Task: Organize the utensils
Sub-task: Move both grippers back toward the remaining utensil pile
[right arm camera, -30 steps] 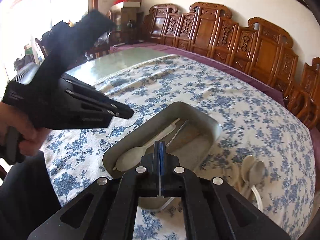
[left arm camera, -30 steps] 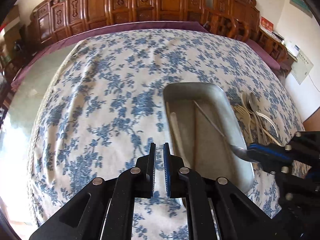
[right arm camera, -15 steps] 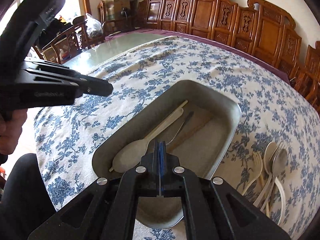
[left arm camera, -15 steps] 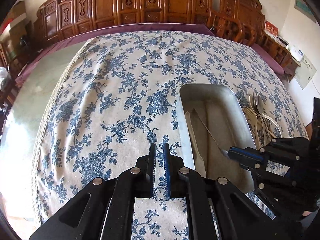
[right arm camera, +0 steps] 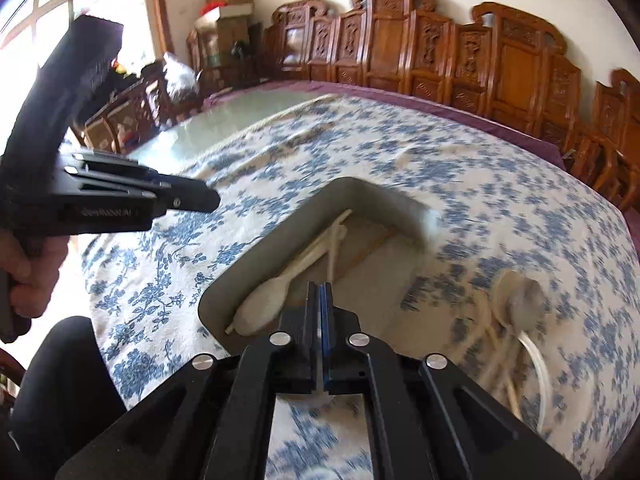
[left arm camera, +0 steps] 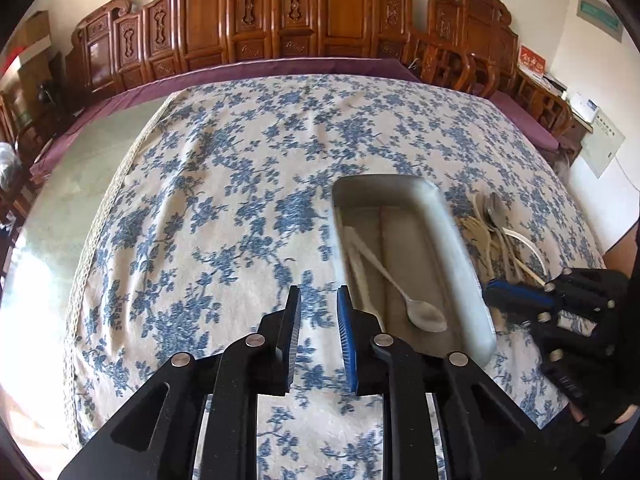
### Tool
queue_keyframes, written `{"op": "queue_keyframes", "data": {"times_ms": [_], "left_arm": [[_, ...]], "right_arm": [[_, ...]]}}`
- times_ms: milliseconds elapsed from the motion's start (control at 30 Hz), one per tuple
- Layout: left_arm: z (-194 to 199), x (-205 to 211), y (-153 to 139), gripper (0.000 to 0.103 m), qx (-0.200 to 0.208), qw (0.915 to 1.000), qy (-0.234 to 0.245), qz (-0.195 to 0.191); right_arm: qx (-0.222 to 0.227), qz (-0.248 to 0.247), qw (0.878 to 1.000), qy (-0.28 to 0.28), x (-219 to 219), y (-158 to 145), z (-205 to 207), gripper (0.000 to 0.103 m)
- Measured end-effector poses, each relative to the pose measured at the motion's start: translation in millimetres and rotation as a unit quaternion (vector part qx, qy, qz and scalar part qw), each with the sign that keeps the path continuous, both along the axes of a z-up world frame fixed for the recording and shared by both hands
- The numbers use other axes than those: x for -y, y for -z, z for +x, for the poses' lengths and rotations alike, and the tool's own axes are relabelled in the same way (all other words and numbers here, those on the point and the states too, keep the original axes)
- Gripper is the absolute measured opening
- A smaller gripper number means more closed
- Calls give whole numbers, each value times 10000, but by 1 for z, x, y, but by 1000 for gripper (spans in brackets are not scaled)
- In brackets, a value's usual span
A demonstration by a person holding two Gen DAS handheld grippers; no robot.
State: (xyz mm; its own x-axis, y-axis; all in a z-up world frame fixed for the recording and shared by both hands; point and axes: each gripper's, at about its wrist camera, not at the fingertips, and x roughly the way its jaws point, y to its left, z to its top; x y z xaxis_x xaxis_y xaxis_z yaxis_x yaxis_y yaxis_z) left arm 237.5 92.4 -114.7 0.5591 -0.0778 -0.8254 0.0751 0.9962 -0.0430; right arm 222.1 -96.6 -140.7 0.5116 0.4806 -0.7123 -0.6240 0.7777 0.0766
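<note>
Loose utensils [right arm camera: 516, 300] lie on the flowered tabletop [left arm camera: 224, 208], just right of the metal tray [left arm camera: 452, 240]. Their long axes run alongside the tray, with the handles toward me. My right gripper [right arm camera: 320, 286] is the nearer one, its jaws pressed almost together on nothing I can make out. My left gripper [left arm camera: 318, 292] hovers left of the tray; its jaws have just been opening and are empty. A metal spoon [left arm camera: 424, 316] lies in the tray. Lettering on the left gripper's side is unreadable.
</note>
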Motion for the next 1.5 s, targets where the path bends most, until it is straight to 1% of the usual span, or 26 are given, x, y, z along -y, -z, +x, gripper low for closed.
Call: {"op": "queue_keyframes", "data": {"times_ms": [100, 167, 267, 367, 433, 467, 667, 767, 833, 867, 967, 1033, 1167, 1333, 1500], "left_arm": [[-2, 13, -1, 21, 36, 9999, 90, -54], [-3, 25, -2, 26, 75, 9998, 177, -110], [-5, 42, -3, 28, 132, 9993, 296, -175], [-6, 59, -3, 28, 153, 9988, 406, -211], [-5, 74, -2, 28, 149, 9983, 504, -249], [-5, 82, -2, 28, 151, 9980, 559, -243], [0, 124, 7, 28, 86, 9958, 888, -204], [5, 145, 16, 28, -13, 9940, 1076, -177], [10, 158, 24, 28, -108, 9928, 1182, -150], [12, 165, 28, 28, -146, 9923, 1224, -145], [17, 181, 37, 23, -253, 9907, 1331, -107], [22, 189, 44, 21, -305, 9900, 1377, -59], [35, 201, 61, 14, -514, 9896, 1341, 104], [46, 207, 77, 11, -711, 9893, 1235, 298], [54, 208, 84, 10, -832, 9892, 1134, 420]], "right_arm": [[99, -94, 9995, 277, 35, 0, -2, 7], [120, -196, 9986, 475, 59, 4, 1, 7], [60, -309, 9963, 798, 93, 14, 9, 7], [-22, -283, 9945, 1007, 117, 24, 16, 10], [-15, -240, 9938, 1085, 127, 30, 19, 15], [-8, -201, 9935, 1122, 132, 32, 21, 16], [-101, 15, 9927, 1200, 147, 49, 26, 16], [-50, 135, 9936, 1121, 149, 46, 24, 16], [79, 123, 9941, 1079, 151, 43, 24, 21], [95, 143, 9940, 1083, 153, 42, 24, 21], [118, 286, 9922, 1208, 163, 39, 28, 21], [86, 355, 9911, 1281, 169, 38, 32, 21], [74, 480, 9899, 1331, 173, 37, 35, 21], [55, 506, 9902, 1298, 171, 38, 37, 21], [65, 534, 9907, 1250, 168, 37, 36, 21]]}}
